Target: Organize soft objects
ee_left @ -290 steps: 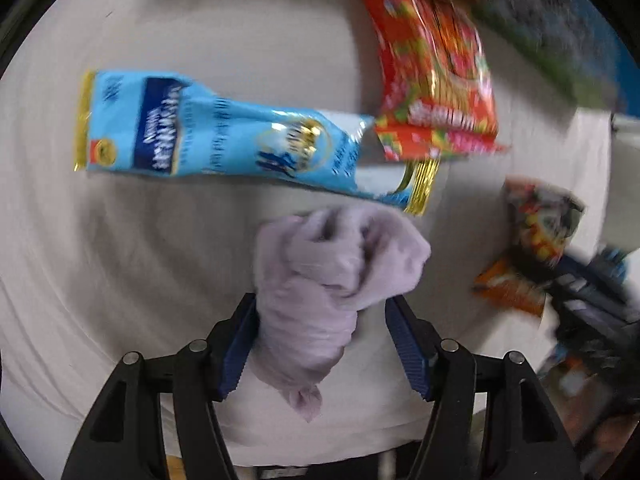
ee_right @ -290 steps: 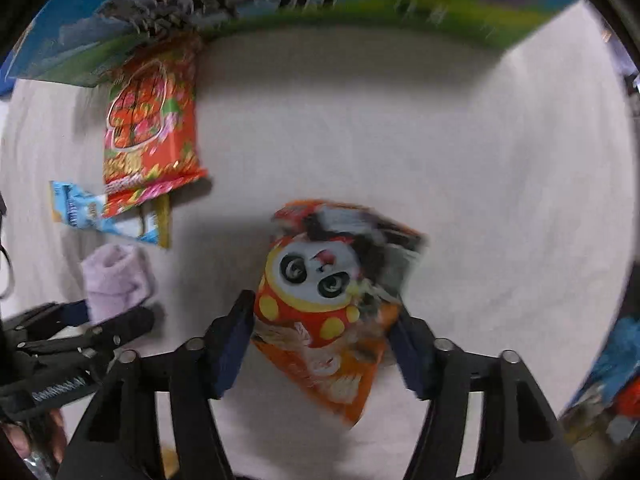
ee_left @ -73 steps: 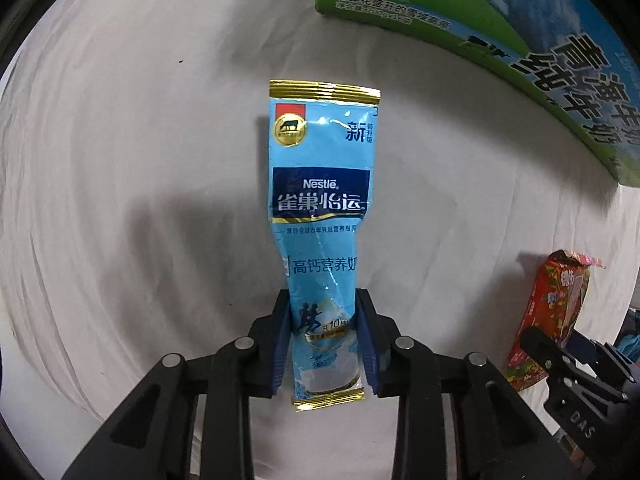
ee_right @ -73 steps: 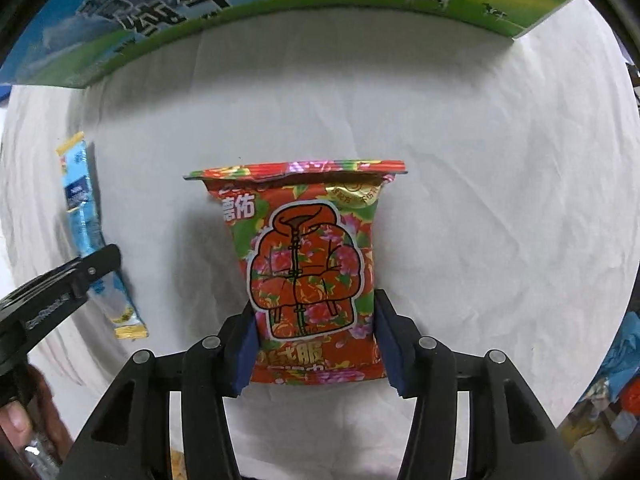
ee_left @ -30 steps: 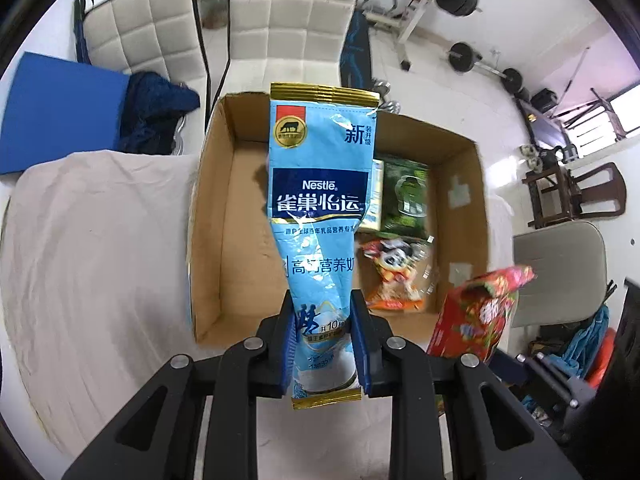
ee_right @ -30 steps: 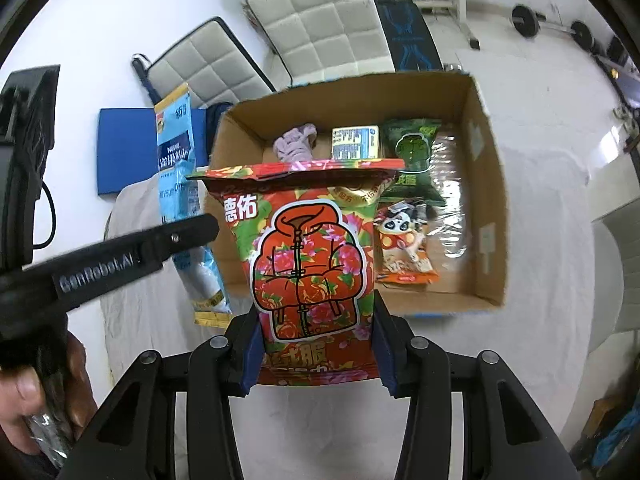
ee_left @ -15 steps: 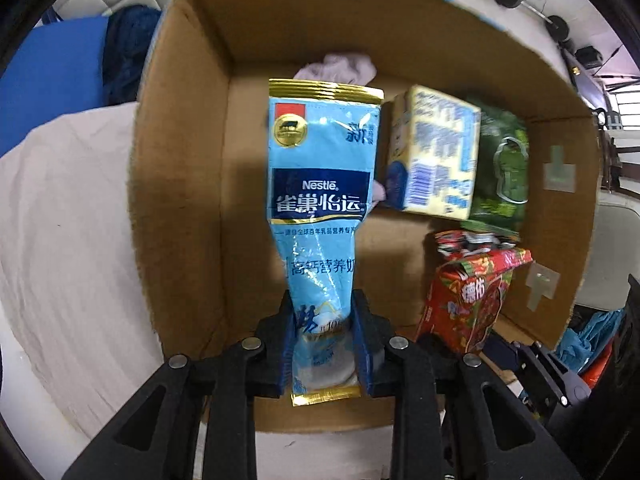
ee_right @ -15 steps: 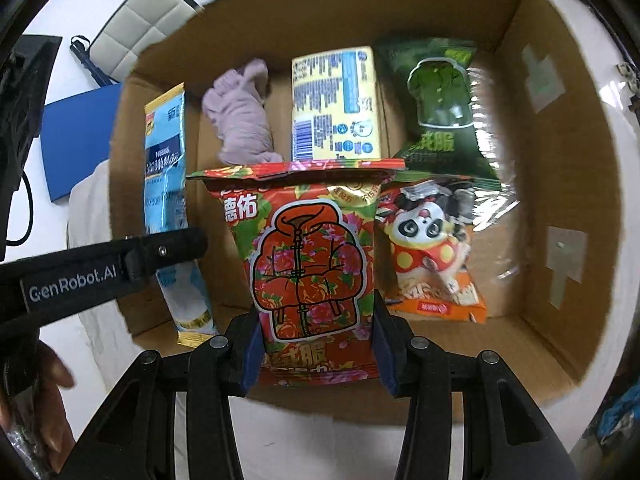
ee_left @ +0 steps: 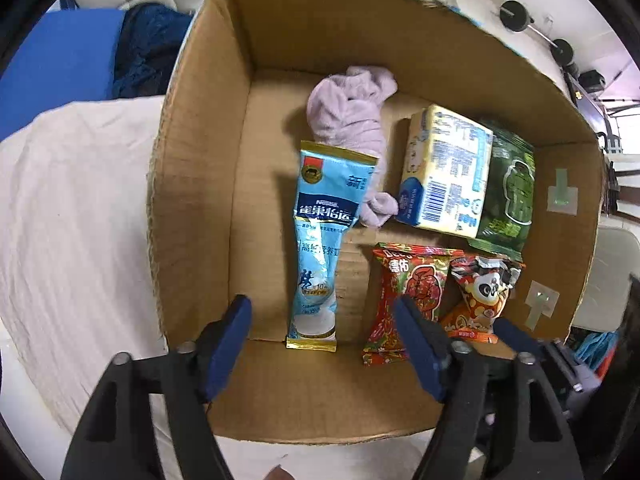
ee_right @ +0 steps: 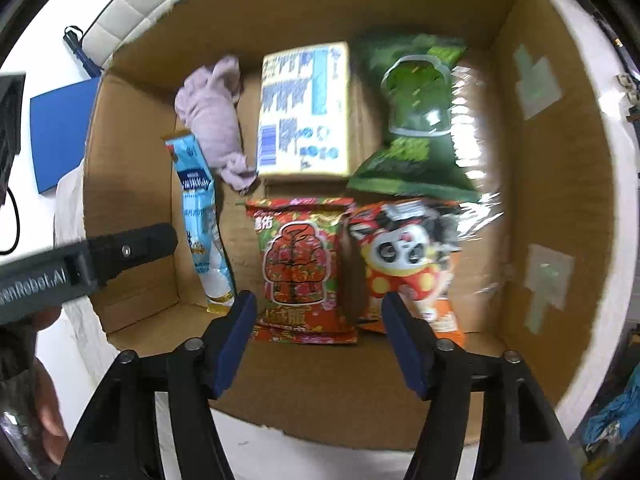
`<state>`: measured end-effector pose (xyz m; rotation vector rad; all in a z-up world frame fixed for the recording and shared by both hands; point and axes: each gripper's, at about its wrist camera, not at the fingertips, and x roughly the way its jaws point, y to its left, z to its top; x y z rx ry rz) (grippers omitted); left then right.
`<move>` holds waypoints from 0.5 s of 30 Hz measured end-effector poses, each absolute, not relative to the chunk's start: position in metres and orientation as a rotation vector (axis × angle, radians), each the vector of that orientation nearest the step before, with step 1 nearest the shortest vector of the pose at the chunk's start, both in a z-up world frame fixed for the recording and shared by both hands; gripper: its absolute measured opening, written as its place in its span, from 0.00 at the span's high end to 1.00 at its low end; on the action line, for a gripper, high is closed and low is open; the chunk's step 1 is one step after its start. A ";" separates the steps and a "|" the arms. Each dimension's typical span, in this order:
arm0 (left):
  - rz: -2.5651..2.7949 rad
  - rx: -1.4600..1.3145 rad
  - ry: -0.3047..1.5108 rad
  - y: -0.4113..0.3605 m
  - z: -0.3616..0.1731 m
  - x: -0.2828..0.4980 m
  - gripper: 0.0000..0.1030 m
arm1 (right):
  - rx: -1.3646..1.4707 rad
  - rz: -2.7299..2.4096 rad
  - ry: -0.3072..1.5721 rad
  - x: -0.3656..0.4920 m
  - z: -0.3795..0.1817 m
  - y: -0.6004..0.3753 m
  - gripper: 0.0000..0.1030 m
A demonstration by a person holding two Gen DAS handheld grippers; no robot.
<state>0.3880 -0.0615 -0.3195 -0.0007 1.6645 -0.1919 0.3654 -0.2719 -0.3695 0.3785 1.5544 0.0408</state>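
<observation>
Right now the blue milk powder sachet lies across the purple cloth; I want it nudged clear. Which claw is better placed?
Left. The left claw hangs over the blue milk powder sachet, jaws opening; the right claw straddles the red snack bag.

Left claw (ee_left: 322, 330) jaws opening over cardboard box (ee_left: 200, 184); blue milk-powder sachet (ee_left: 324, 240) lies between them, untouched.

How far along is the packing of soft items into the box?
Done: six items lie in the box, among them the cloth and the panda bag. In hand: nothing; the left gripper and right gripper are opening over the blue sachet and red bag. Left: nothing visible outside.
</observation>
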 end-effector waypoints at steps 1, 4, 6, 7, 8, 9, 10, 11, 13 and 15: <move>-0.194 0.013 1.648 -0.064 -0.317 0.384 0.25 | 0.364 0.031 1.545 0.365 -0.365 -0.276 0.33; -0.202 0.057 1.607 -0.070 -0.311 0.373 0.22 | 0.290 -0.022 1.530 0.366 -0.357 -0.286 0.33; -0.214 0.074 1.586 -0.077 -0.309 0.365 0.09 | 0.257 -0.045 1.527 0.365 -0.354 -0.291 0.33; -0.224 0.072 1.581 -0.080 -0.309 0.361 0.05 | 0.242 -0.057 1.528 0.364 -0.352 -0.296 0.33; -0.235 0.066 1.580 -0.078 -0.307 0.360 0.05 | 0.233 -0.063 1.526 0.361 -0.352 -0.298 0.33; -0.244 0.068 1.580 -0.079 -0.308 0.357 0.04 | 0.229 -0.065 1.526 0.358 -0.348 -0.298 0.32; -0.251 0.075 1.577 -0.082 -0.309 0.354 0.04 | 0.213 -0.076 1.530 0.357 -0.349 -0.300 0.26; -0.244 0.079 1.570 -0.084 -0.310 0.351 0.04 | 0.191 -0.091 1.525 0.356 -0.348 -0.300 0.11; -0.231 0.073 1.553 -0.081 -0.309 0.352 0.03 | 0.146 -0.113 1.518 0.354 -0.345 -0.301 0.03; -0.211 0.063 1.539 -0.079 -0.310 0.351 0.02 | 0.147 -0.114 1.516 0.351 -0.344 -0.306 0.00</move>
